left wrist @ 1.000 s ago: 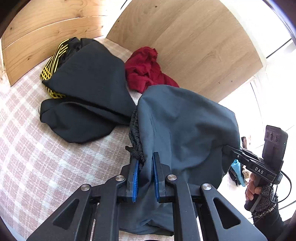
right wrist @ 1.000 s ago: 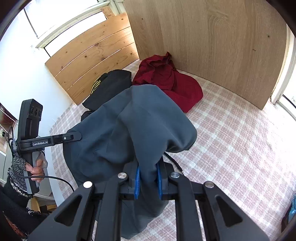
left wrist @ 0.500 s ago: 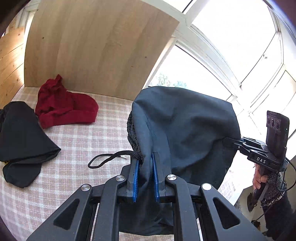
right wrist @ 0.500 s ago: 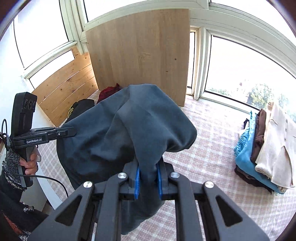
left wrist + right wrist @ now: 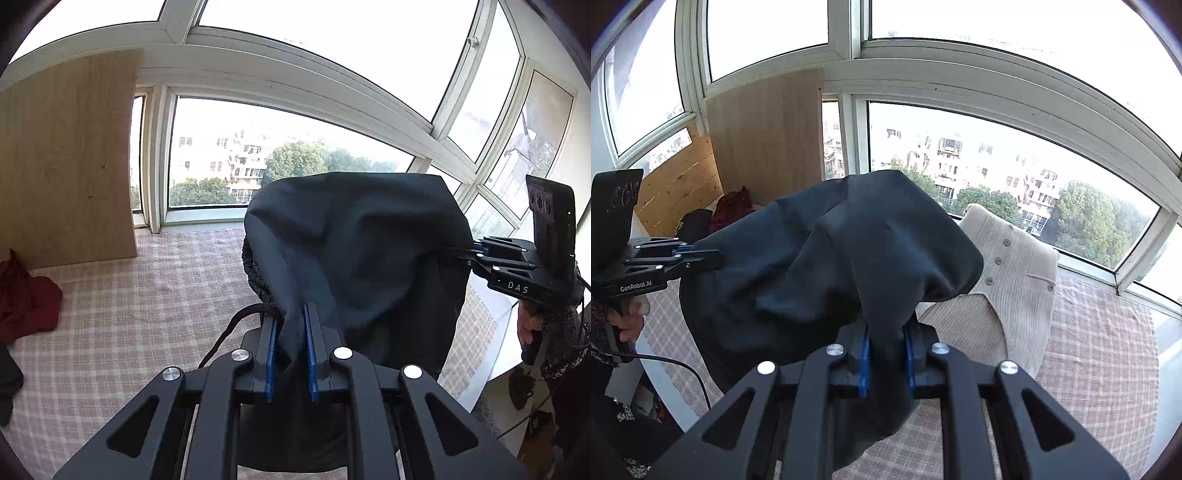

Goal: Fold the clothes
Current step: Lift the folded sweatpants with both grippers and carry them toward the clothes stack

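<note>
Dark navy garment (image 5: pixel 354 251), likely drawstring trousers or shorts going by the gathered elastic waistband (image 5: pixel 255 273) and black cord (image 5: pixel 229 332). It hangs in the air between your two grippers, clear of the checked pink cloth (image 5: pixel 147 295) that covers the surface below.

Left gripper (image 5: pixel 290 354): blue pads closed on a bunched fold of the fabric near the waistband. Right gripper (image 5: pixel 886 354): pads closed on another bunched fold. Each shows in the other's view, clamped to the far edge of the same cloth.

Risks, as judged from here:
- Both grips are on gathered wads, not flat edges. If you pull the hands apart hard, the fabric can creep out of one pair of pads and that side drops.
- The body of the garment sags in a deep pouch between the hands. Lay it down like that and it lands creased and doubled, so the fold starts crooked.
- The loose cord dangles right by your left fingers (image 5: pixel 271 350). It can snag on the linkage or get trapped under the cloth.
- The beige ribbed buttoned top (image 5: pixel 1004 280) lies just beyond the right gripper, on the window side of the cloth. A low swing can drag over it and spoil it.
- The crumpled red garment (image 5: pixel 26 299) sits at the far left beside the wooden board (image 5: pixel 66 166), well apart; little danger there.
</note>
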A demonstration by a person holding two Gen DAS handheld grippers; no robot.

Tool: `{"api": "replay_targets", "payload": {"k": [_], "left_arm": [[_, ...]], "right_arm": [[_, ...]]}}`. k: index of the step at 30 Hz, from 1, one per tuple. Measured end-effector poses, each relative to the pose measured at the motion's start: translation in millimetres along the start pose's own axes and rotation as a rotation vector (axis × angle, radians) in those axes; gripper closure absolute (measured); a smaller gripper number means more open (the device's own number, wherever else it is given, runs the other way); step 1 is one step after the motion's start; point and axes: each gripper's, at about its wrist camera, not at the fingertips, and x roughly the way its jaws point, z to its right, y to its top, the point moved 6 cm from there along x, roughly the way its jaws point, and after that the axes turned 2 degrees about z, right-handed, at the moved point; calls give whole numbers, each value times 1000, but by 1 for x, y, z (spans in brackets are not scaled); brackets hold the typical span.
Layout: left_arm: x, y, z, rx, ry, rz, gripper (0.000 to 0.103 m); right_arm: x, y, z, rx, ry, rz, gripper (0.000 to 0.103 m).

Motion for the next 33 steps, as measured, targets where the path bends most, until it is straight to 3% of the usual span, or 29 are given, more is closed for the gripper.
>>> {"api": "replay_targets", "payload": {"k": [7, 11, 19, 25, 27, 29, 33], "left_arm": [[67, 72, 63, 64, 15, 22, 91], [107, 96, 72, 64, 25, 21, 91], [188, 85, 55, 30, 57, -69, 91], [213, 67, 36, 4, 66, -112, 90], [213, 63, 32, -9, 58, -117, 88], [210, 61, 29, -23, 51, -130, 81], [197, 62, 19, -41, 53, -138, 79]], "right_arm": [[12, 34, 110, 27, -56, 20, 89], [50, 53, 147, 11, -69, -5, 89], [133, 56, 207, 3, -47, -81, 89], [188, 31, 238, 38, -19, -152, 88], [204, 22, 250, 94, 21, -184, 79], [213, 12, 262, 156, 30, -213, 55], [188, 5, 281, 262, 18, -170, 54]]}}
